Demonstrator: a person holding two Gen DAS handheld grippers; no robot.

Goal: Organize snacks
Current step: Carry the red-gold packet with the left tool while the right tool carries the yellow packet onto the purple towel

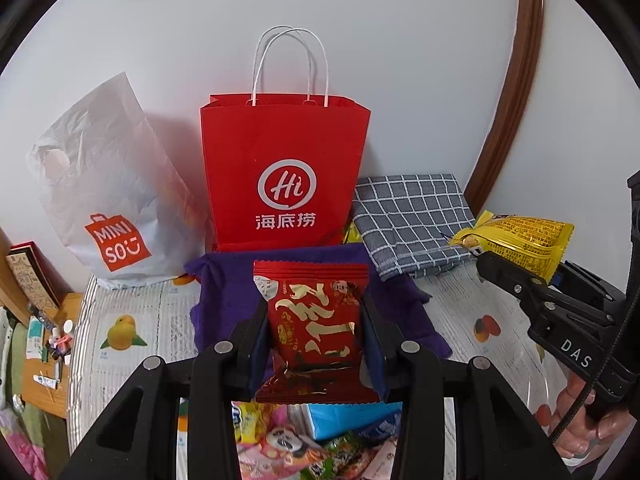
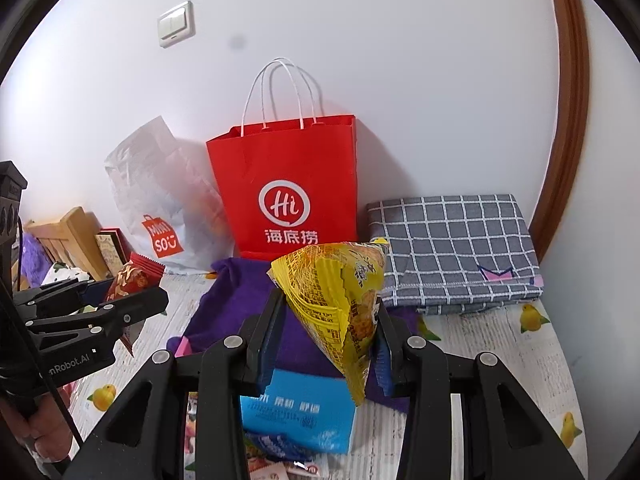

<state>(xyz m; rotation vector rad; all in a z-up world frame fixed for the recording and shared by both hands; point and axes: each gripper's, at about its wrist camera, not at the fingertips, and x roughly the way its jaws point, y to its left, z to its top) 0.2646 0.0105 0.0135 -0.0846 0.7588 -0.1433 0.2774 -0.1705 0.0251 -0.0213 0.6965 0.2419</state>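
Snacks lie heaped at the bed's near edge; above them the left gripper has its fingers clamped on a red packet, the right gripper on a yellow packet. Carry both level past the purple cloth and release over the red paper bag's open mouth at the far edge, one at a time.

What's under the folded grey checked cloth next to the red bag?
A yellow packet edge pokes out from under the grey checked cloth beside the red bag. The rest is covered, so I cannot tell what else lies beneath.
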